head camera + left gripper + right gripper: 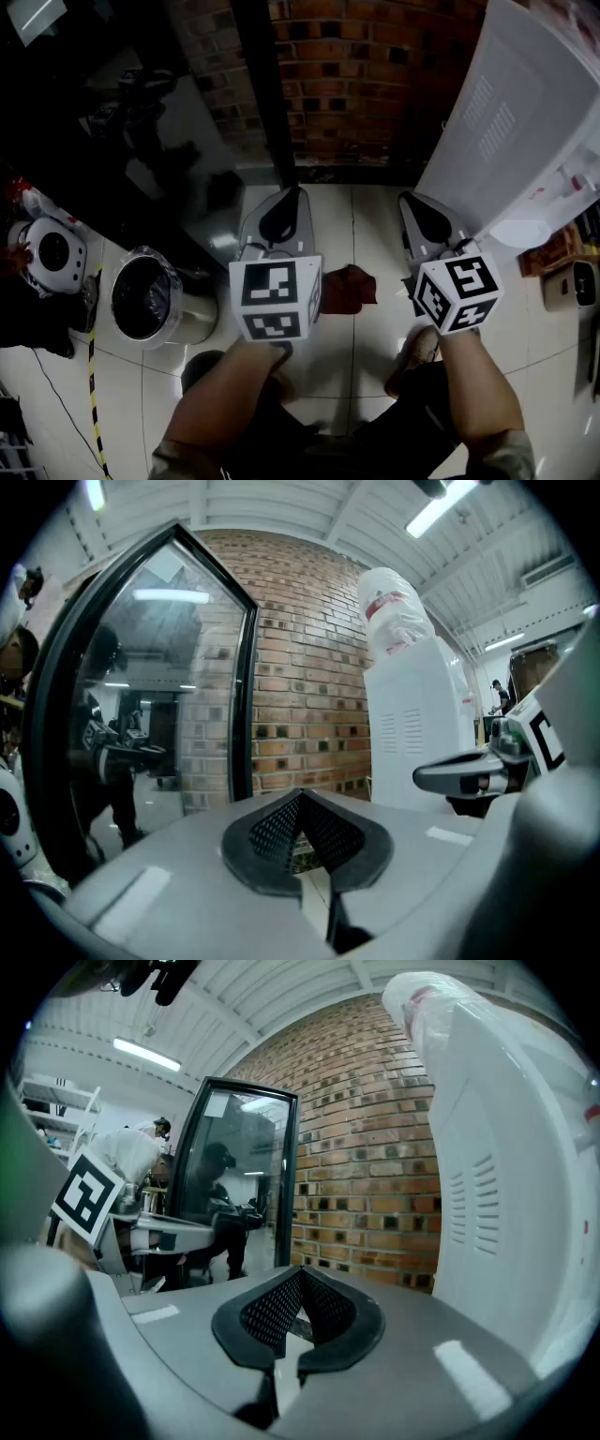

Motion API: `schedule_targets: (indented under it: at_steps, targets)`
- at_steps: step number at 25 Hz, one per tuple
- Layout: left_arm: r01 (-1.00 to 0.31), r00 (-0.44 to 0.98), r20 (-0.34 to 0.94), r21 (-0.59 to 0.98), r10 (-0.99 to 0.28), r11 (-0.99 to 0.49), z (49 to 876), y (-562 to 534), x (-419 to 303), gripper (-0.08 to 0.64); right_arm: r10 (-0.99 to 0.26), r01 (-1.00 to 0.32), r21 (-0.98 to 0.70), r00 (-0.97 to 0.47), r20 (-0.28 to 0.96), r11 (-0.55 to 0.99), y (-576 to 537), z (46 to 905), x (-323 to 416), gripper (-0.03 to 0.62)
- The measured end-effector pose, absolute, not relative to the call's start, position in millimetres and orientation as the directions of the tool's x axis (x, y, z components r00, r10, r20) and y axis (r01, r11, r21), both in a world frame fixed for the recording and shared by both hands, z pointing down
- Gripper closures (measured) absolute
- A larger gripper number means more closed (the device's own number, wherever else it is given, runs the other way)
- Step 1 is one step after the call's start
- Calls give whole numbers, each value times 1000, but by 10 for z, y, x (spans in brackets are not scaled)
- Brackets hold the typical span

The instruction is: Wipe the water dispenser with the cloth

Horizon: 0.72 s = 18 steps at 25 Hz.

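The white water dispenser (506,122) stands at the right against the brick wall, with a bottle wrapped in plastic (394,611) on top. It also fills the right side of the right gripper view (506,1166). A dark red cloth (349,289) lies crumpled on the tiled floor between the two grippers and touches neither. My left gripper (286,202) (300,803) is shut with nothing in it and points at the wall. My right gripper (417,206) (300,1279) is shut and empty, just left of the dispenser's side panel.
A round bin with a black liner (150,298) stands at the left. A black-framed glass door (267,94) meets the brick wall (366,75) ahead. A white helmet-like object (47,251) and a cable lie at the far left. Small items (572,281) sit by the dispenser's base.
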<state>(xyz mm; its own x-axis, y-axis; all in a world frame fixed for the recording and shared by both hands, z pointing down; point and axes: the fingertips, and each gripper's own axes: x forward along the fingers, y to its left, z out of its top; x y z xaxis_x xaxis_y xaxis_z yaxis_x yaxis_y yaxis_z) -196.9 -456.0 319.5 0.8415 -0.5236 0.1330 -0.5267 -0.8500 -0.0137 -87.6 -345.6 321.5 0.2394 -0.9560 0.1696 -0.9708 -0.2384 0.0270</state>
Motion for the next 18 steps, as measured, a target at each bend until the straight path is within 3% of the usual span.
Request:
schedule_targets:
  at_steps: [8, 14, 18]
  targets:
    - [-512, 849, 137, -29, -511, -859, 3233, -4566, -2095, 560, -973, -983, 47, 182, 144, -177, -3668, 3096, -1099, 578]
    - [-499, 858, 126, -29, -498, -866, 3435, -4697, -1900, 560, -961, -974, 58, 226, 158, -219, -3808, 3297, -922, 577]
    - [-462, 875, 154, -18, -459, -887, 3771, -4733, -1742, 560, -953, -976, 46, 216, 212, -211, -3922, 3570, -850, 506]
